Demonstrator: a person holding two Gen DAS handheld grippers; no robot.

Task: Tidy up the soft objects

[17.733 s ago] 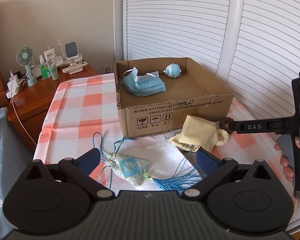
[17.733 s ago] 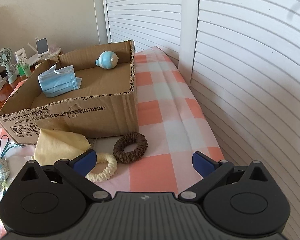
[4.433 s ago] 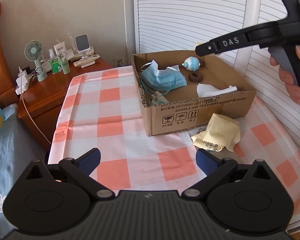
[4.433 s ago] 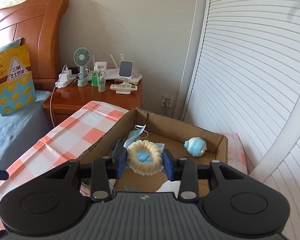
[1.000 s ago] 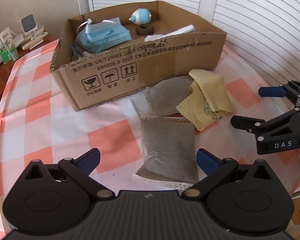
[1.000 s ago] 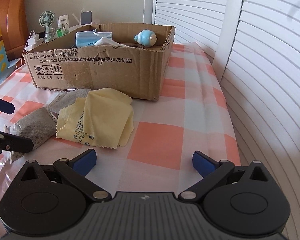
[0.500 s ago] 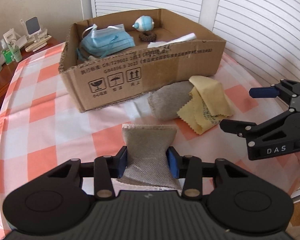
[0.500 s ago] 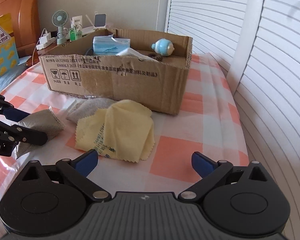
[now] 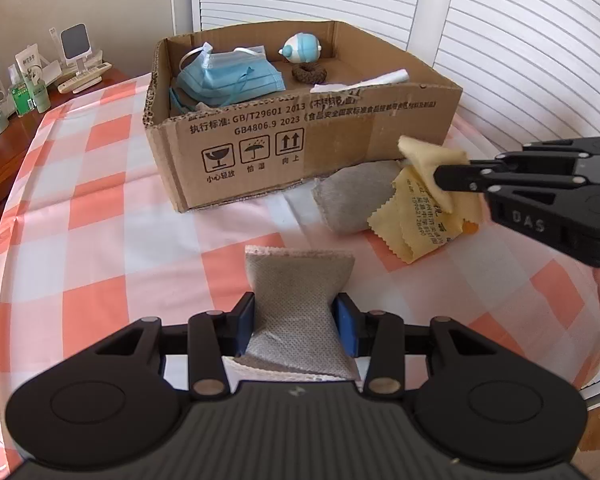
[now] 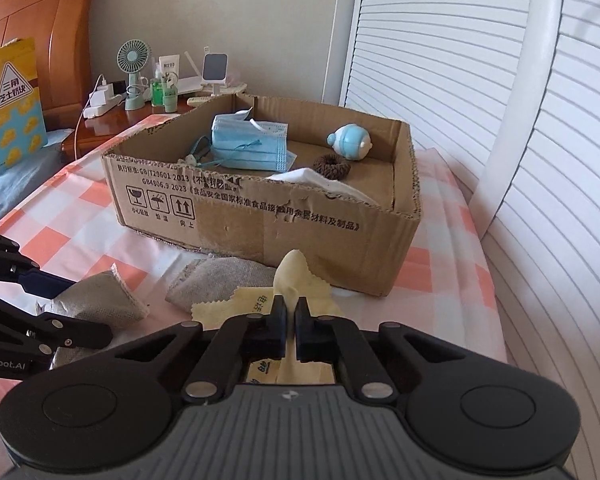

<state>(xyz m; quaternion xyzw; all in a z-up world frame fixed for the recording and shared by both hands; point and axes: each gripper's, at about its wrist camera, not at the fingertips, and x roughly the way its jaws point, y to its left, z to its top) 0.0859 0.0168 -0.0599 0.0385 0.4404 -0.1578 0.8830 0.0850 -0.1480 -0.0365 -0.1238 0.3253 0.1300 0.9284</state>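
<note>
While both tools have something clamped, nothing is in the box [image 9: 300, 132] yet this round. Left wrist view: left gripper [image 9: 296, 324] jaws closed most of the way on a grey pouch [image 9: 296, 300], pinching its waist, pouch held near the checked surface [image 9: 100, 240]; a second pouch [image 9: 348, 200] lies just in front of the box, partly under the yellow cloth [image 9: 420, 216]. Right gripper [image 9: 444, 178] comes in from the right, nipping a raised fold of that cloth. Box holds a mask [image 9: 228, 78], a brown scrunchie [image 9: 309, 73] and a blue toy [image 9: 301, 49]. Right wrist view: right gripper [image 10: 291, 320] jaws nearly shut on the cloth [image 10: 296, 280], only a thin fold between them; second pouch [image 10: 228, 280] touches the cloth's left edge. Risks: thin fold may slip out on the lift; the cloth overlaps the second pouch and could drag it; the loose-filled pouch may sag and catch on the box's front wall if carried low; the two tools sit close and could collide heading for the same opening.
</note>
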